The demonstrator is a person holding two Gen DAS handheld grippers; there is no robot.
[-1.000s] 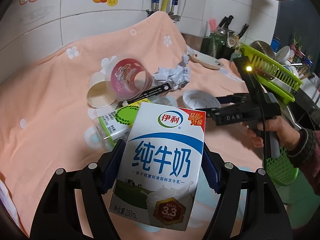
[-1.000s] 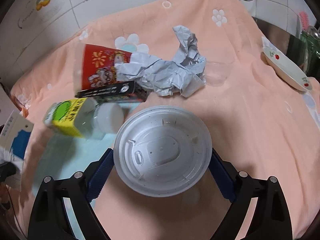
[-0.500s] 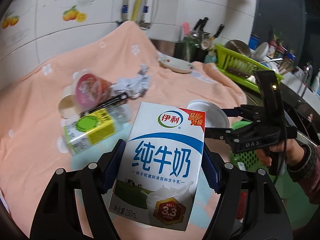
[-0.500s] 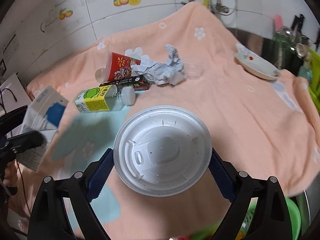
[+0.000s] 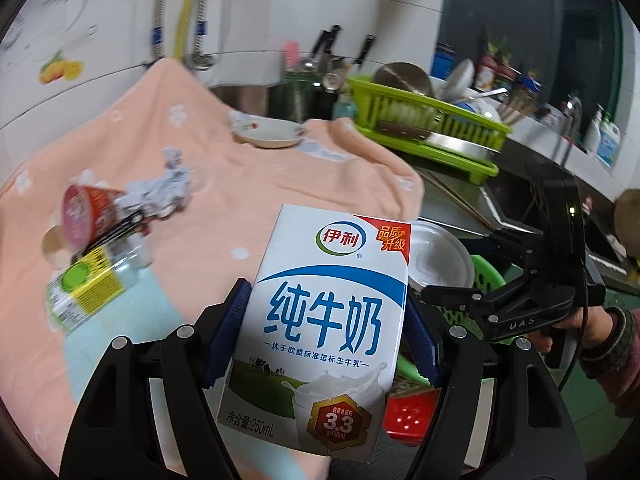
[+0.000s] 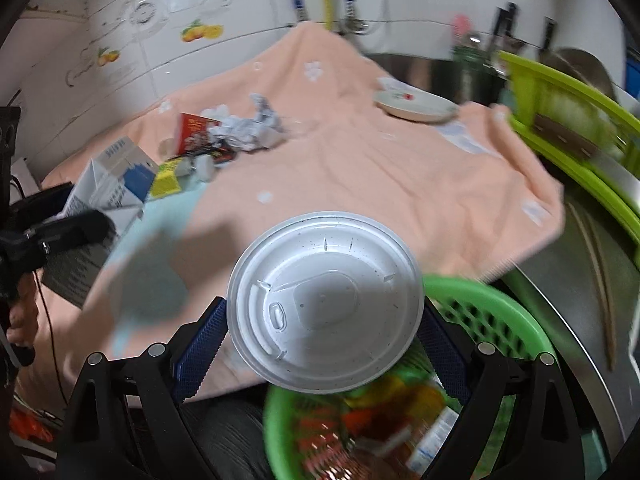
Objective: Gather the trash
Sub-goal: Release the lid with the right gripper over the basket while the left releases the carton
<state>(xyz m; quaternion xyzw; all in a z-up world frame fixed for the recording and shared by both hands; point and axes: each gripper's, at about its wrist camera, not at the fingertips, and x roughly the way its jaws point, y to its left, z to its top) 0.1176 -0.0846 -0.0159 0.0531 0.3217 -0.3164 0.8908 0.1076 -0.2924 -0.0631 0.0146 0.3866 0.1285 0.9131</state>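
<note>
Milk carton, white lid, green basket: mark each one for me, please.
Milk carton [image 5: 326, 312]: left wrist view, on its printed front face.
White lid [image 6: 326, 304]: right wrist view, centre of the disc.
Green basket [image 6: 492, 320]: right wrist view, on its perforated wall.

Peach cloth [image 6: 360, 168] bears cup [image 6: 194, 133], paper [image 6: 244, 128], seemingly bottle [image 5: 86, 292].

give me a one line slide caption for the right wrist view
Right gripper carries a white plastic lid over the green trash basket, with litter left on the peach cloth.

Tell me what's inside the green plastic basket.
The green plastic basket holds blurred colourful wrappers. The round white plastic lid covers part of it; single items unreadable.
</note>
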